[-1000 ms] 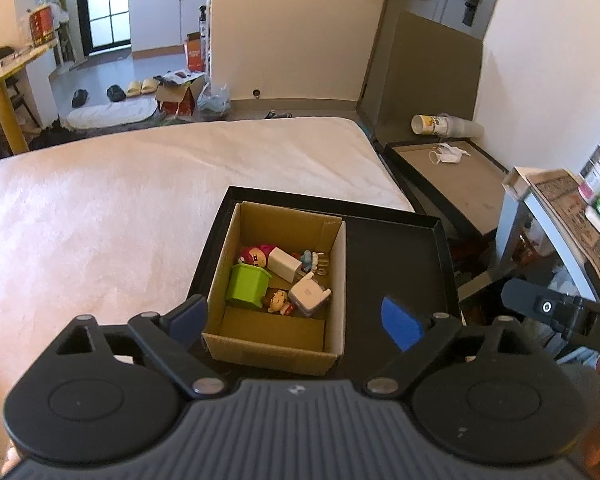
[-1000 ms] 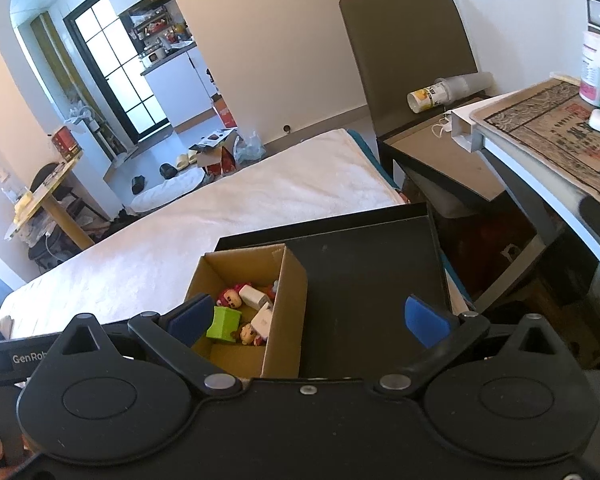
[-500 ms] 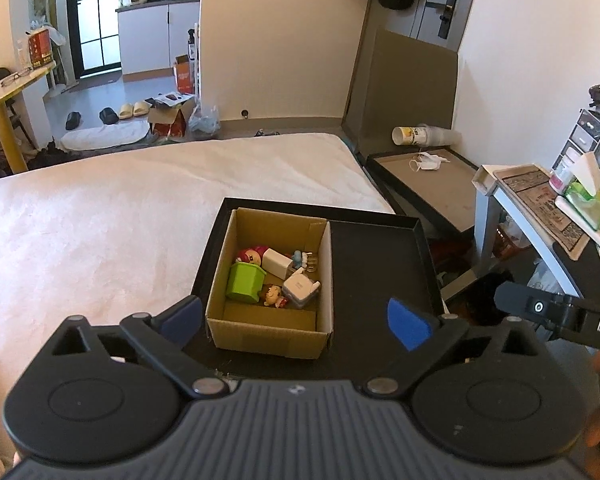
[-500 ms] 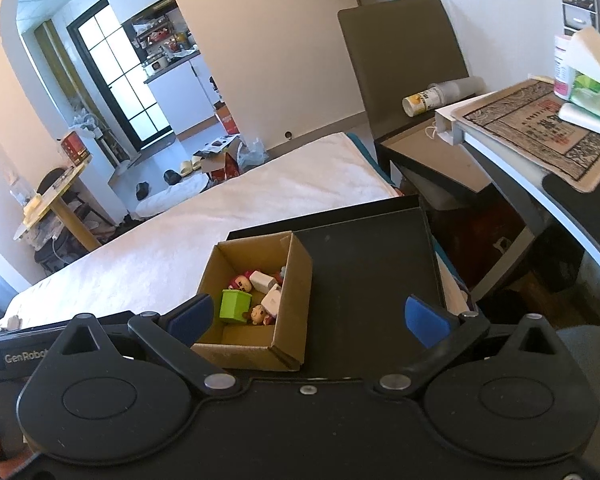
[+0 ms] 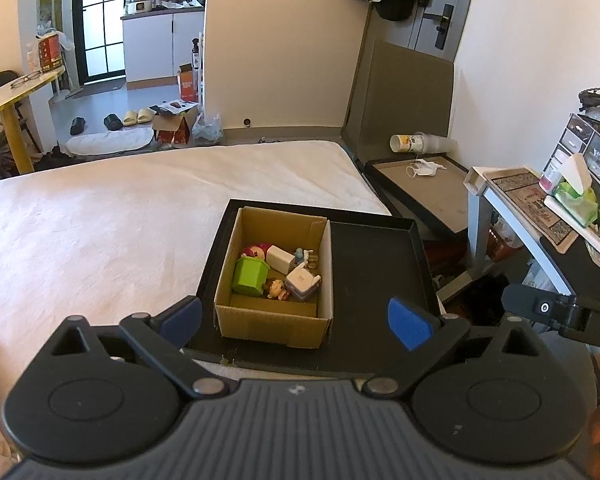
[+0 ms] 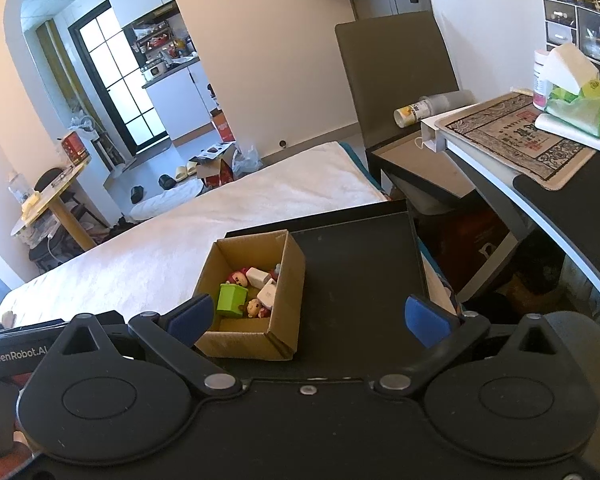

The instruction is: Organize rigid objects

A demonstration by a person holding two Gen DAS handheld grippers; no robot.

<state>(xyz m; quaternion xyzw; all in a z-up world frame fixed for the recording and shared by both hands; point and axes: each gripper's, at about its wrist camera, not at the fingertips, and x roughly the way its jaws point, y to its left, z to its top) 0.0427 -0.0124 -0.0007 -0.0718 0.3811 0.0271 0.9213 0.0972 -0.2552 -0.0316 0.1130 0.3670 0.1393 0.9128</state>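
A small cardboard box (image 5: pixel 274 322) stands in the left half of a black tray (image 5: pixel 376 264) on the bed. Inside lie a green cup (image 5: pixel 250 276), a white charger cube (image 5: pixel 280 259), a second white cube (image 5: pixel 302 285) and small doll figures (image 5: pixel 276 289). The box (image 6: pixel 256 340), tray (image 6: pixel 360 264) and green cup (image 6: pixel 231 299) also show in the right wrist view. My left gripper (image 5: pixel 294 318) is open and empty, held above and short of the box. My right gripper (image 6: pixel 307 316) is open and empty, above the tray's near edge.
The white bed (image 5: pixel 120 208) stretches left and far. A desk (image 6: pixel 540 152) with a tissue pack (image 6: pixel 580 104) stands on the right. A second dark tray (image 5: pixel 424 188) with a mask lies beyond, by a wall panel. The right gripper's body (image 5: pixel 564 312) shows at the left view's right edge.
Both grippers have pulled back and risen from the box, which looks smaller and farther now. Jaws stay open. The box contents have not moved.
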